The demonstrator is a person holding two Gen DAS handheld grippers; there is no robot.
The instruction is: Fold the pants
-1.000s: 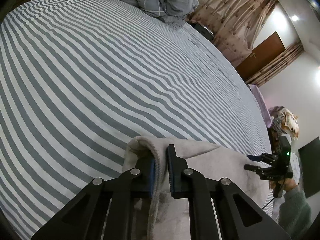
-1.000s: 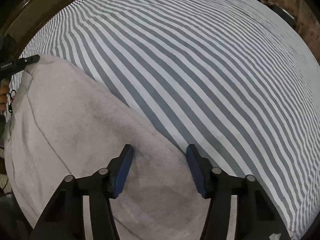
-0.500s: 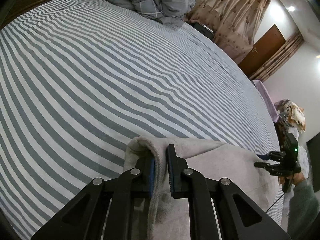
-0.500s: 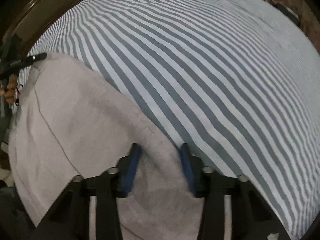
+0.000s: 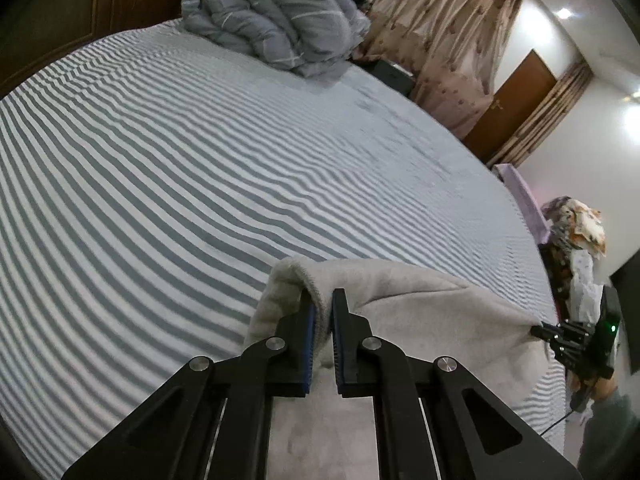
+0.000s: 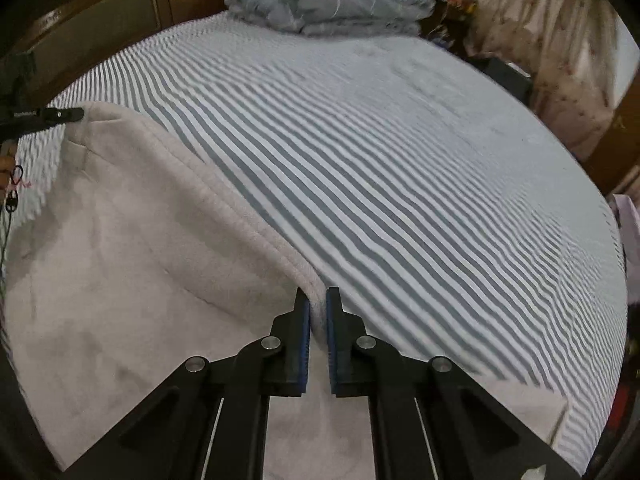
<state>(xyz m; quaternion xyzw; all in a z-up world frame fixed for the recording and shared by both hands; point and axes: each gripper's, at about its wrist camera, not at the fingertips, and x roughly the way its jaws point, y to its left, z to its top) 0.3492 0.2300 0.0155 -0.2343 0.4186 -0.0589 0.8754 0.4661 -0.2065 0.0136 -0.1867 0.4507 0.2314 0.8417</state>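
Note:
Light grey fleece pants (image 5: 404,312) lie at the near edge of a striped bed. My left gripper (image 5: 323,300) is shut on the pants' hemmed edge at one corner and holds it raised off the sheet. My right gripper (image 6: 317,298) is shut on the same ribbed edge of the pants (image 6: 120,248) at the other corner, also lifted. Each gripper shows in the other's view: the right gripper (image 5: 538,330) at the far right, the left gripper (image 6: 78,113) at the far left, both pinching cloth. The edge hangs stretched between them.
The bed sheet (image 5: 200,152) with grey and white stripes fills both views. A bundled grey duvet (image 5: 272,20) lies by the wooden headboard (image 6: 100,20). Curtains (image 5: 448,40), a brown door (image 5: 516,100) and a heap of clothes (image 5: 576,232) stand beyond the bed's right side.
My right gripper has closed from open onto the pants' edge. Both grippers have lifted the edge off the bed, and both views have tilted up toward the headboard.

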